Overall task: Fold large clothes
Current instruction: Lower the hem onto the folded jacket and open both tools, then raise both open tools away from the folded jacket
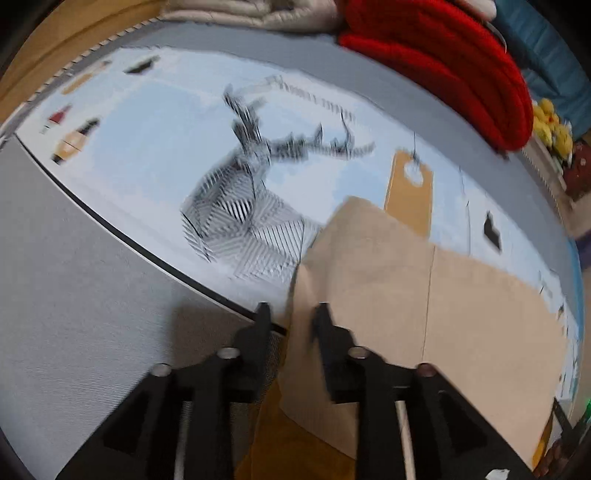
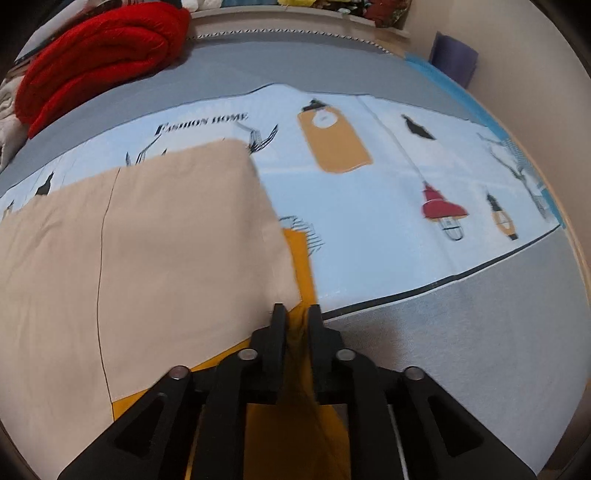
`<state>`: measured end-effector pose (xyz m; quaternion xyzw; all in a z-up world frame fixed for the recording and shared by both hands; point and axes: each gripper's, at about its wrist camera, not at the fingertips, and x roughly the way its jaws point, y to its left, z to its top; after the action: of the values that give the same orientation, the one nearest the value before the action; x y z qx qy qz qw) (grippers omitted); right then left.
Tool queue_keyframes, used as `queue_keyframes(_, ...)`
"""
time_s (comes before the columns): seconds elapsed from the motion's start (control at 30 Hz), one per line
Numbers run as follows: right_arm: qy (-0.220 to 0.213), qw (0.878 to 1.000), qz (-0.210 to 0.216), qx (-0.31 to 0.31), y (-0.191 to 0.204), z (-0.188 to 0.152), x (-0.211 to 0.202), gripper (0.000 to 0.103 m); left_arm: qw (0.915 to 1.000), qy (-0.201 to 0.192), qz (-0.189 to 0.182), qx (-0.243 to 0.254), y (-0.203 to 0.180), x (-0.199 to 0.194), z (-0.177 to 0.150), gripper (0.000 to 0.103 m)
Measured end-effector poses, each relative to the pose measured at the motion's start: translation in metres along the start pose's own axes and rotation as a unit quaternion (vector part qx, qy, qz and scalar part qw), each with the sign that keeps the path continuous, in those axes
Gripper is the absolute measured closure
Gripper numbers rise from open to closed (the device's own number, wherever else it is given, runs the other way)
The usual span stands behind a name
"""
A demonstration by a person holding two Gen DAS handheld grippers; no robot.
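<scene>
A beige cloth with a mustard side lies folded on the bed, over the light blue printed sheet and reaching to the near edge of the bed, where the grey border begins.

The left gripper is at the left near corner of the cloth. Its jaws stand a little apart, and the edge of the cloth runs up between them; the picture is blurred, so I cannot tell if the pads touch it.

The right gripper is at the right near corner of the cloth. Its jaws are only slightly apart, and a bunched strip of the mustard side passes between them. The pads seem close against it, but a firm pinch I cannot confirm.

At the far edge of the bed lies a folded red blanket, and beside it a pale quilt. A purple roll stands by the wall at the far right corner.
</scene>
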<state>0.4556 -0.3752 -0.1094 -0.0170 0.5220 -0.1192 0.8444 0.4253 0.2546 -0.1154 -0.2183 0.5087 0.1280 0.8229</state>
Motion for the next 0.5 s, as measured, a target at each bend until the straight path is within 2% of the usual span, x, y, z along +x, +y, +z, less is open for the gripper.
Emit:
queue_keyframes(0.1, -0.041, 0.999, -0.024, 0.023, -0.014, 0.005, -0.026, 0.08, 0.9987, -0.038, -0.029, 0.02, -0.007, -0.039, 0.002, 0.07)
queue_keyframes(0.17, -0.078, 0.996, -0.035, 0.036, -0.023, 0.008, -0.049, 0.076, 0.9955, -0.034, -0.064, 0.06, -0.02, -0.056, -0.005, 0.069)
queue_keyframes(0.23, -0.101, 0.994, 0.007, 0.04, -0.03, 0.006, -0.071, 0.076, 0.987, 0.004, -0.119, 0.108, -0.035, -0.059, -0.02, 0.069)
queue_keyframes(0.3, -0.077, 0.993, 0.088, 0.014, -0.025, 0.0, -0.075, 0.076, 0.9691, 0.077, -0.171, 0.161, -0.051, -0.047, -0.042, 0.068)
queue_keyframes(0.33, -0.059, 0.991, 0.121, -0.003, -0.022, -0.004, -0.073, 0.076, 0.9617, 0.103, -0.17, 0.188, -0.057, -0.039, -0.055, 0.066)
queue_keyframes(0.37, -0.031, 0.987, 0.154, -0.034, -0.013, -0.014, -0.07, 0.076, 0.9579, 0.118, -0.15, 0.214, -0.061, -0.031, -0.065, 0.064)
queue_keyframes(0.4, -0.004, 0.983, 0.166, -0.075, -0.003, -0.025, -0.066, 0.076, 0.9536, 0.135, -0.102, 0.249, -0.062, -0.017, -0.08, 0.064)
queue_keyframes(0.43, 0.026, 0.98, 0.158, -0.121, 0.008, -0.04, -0.058, 0.076, 0.9514, 0.144, -0.072, 0.262, -0.058, -0.008, -0.088, 0.065)
queue_keyframes(0.5, 0.07, 0.974, 0.104, -0.19, 0.02, -0.066, -0.042, 0.076, 0.9537, 0.151, -0.047, 0.256, -0.048, -0.009, -0.093, 0.065)
